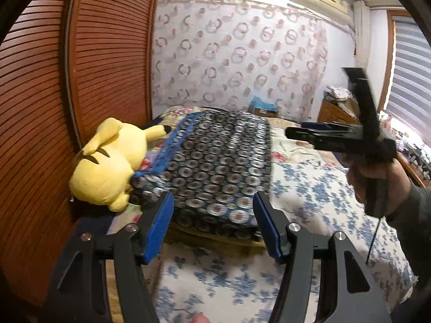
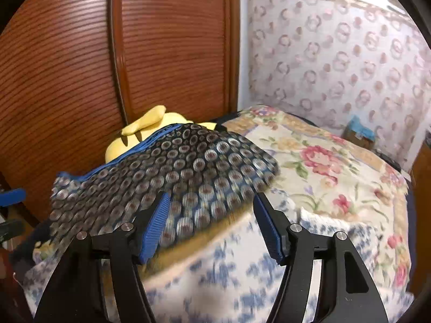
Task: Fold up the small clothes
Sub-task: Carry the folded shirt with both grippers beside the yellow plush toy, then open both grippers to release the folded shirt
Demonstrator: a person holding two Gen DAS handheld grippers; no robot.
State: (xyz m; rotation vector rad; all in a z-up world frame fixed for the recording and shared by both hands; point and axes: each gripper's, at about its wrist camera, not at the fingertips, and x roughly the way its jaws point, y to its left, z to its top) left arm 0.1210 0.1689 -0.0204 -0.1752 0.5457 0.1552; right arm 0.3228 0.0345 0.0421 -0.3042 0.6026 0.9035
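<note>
**Folded garment lay on the bed, both grippers clear of it**

The dark circle-patterned garment [image 1: 215, 167] with blue trim lay folded on the floral bedspread [image 1: 309, 188], its far edge against a yellow plush toy [image 1: 107, 161]. The left gripper [image 1: 212, 223] had its fingers spread, nothing between them. The right gripper [image 2: 211, 223] was likewise spread, pinching nothing.

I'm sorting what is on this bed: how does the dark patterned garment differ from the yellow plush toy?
The dark patterned garment is flat, folded cloth with circle prints and a blue edge; the yellow plush toy is plump, stuffed and plain yellow with dark stripes. The garment lies mid-bed in front of both tools; the toy lies on its side by the wooden louvred door. The garment's blue edge reaches the toy. Both rest on the bed, ungripped.
</note>
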